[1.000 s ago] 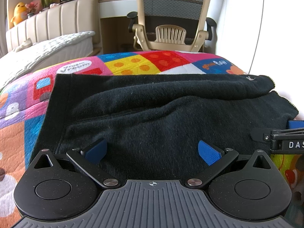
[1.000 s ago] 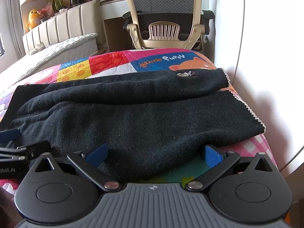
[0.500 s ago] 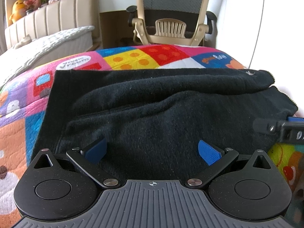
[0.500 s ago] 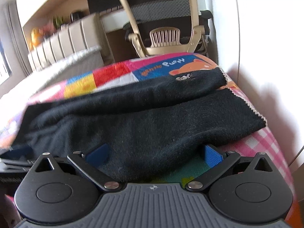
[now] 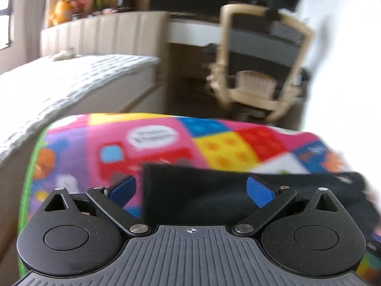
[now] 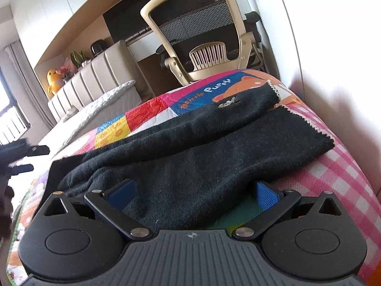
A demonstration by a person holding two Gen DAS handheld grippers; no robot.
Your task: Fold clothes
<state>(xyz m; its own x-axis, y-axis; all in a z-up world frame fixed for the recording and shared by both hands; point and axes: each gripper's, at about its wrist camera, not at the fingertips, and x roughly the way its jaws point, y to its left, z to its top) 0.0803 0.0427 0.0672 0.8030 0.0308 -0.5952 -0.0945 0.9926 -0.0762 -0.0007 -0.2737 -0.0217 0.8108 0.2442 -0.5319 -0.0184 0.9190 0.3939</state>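
A black garment (image 6: 202, 147) is seen lying folded lengthwise across a colourful patchwork quilt (image 6: 338, 176), its zigzag-trimmed hem toward the wall side. The right gripper (image 6: 193, 191) is held wide, with the near edge of the garment lying between its blue pads (image 6: 266, 195). The left gripper (image 5: 190, 190) is likewise spread wide, with a corner of the garment (image 5: 195, 190) between its pads and nothing clamped. A beige mesh office chair (image 6: 204, 31) is seen beyond the quilt
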